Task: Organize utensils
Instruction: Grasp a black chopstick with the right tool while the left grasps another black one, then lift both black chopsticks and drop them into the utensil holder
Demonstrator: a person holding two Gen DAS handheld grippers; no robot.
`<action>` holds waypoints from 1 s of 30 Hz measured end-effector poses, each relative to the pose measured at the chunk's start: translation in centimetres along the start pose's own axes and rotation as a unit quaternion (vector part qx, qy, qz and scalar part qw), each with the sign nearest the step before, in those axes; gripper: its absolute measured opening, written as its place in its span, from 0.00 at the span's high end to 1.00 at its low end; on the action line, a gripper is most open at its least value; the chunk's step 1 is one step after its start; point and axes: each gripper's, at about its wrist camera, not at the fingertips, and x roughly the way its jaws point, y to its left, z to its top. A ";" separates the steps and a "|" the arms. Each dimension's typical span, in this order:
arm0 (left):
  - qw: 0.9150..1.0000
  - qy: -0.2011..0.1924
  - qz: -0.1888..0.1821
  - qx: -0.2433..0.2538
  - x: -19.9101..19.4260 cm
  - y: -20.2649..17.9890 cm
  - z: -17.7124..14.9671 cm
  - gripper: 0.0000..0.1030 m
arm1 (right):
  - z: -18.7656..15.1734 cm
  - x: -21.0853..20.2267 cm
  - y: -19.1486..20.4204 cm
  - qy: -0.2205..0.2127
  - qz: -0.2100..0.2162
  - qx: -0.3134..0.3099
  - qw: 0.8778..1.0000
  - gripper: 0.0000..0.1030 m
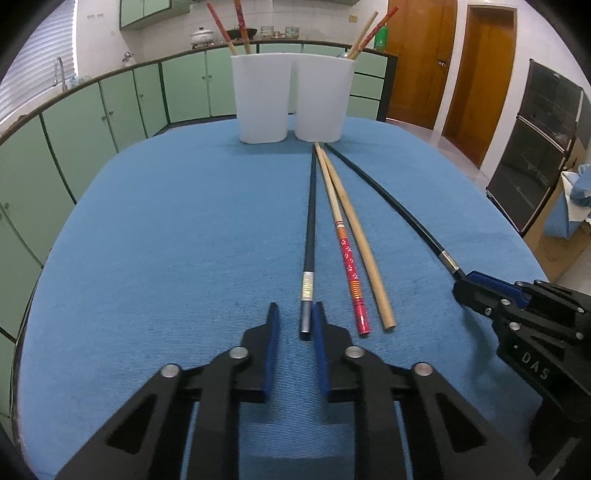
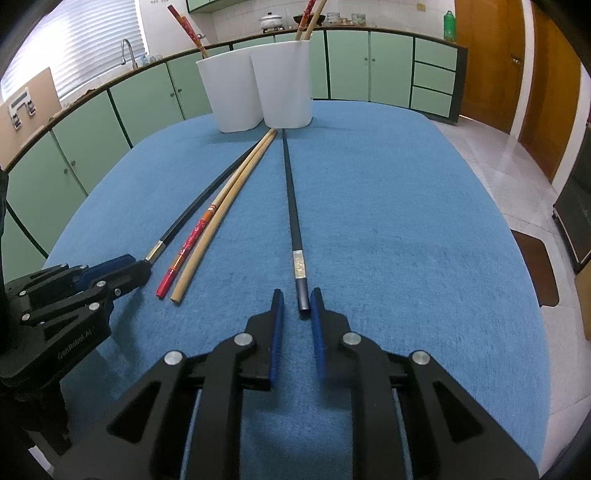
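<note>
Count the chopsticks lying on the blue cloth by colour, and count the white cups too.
Black chopsticks: 2
Red-patterned chopstick: 1
Plain wooden chopstick: 1
White cups: 2
Total: 6

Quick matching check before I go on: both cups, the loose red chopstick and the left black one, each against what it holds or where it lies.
Things:
1. left cup
2. right cup
3. loose red chopstick
4. left black chopstick

States:
a. end between the left gripper's fingers
b. red pair inside
c. on the cloth, beside the loose plain chopstick
d. red stick and plain stick inside

Pairs: 1-b, 2-d, 3-c, 4-a
</note>
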 end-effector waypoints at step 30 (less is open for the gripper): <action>0.992 -0.125 -0.012 -0.004 -9.7 0.4 4.1 0.94 | 3.8 -7.4 -0.8 -0.097 0.037 0.001 0.995 0.94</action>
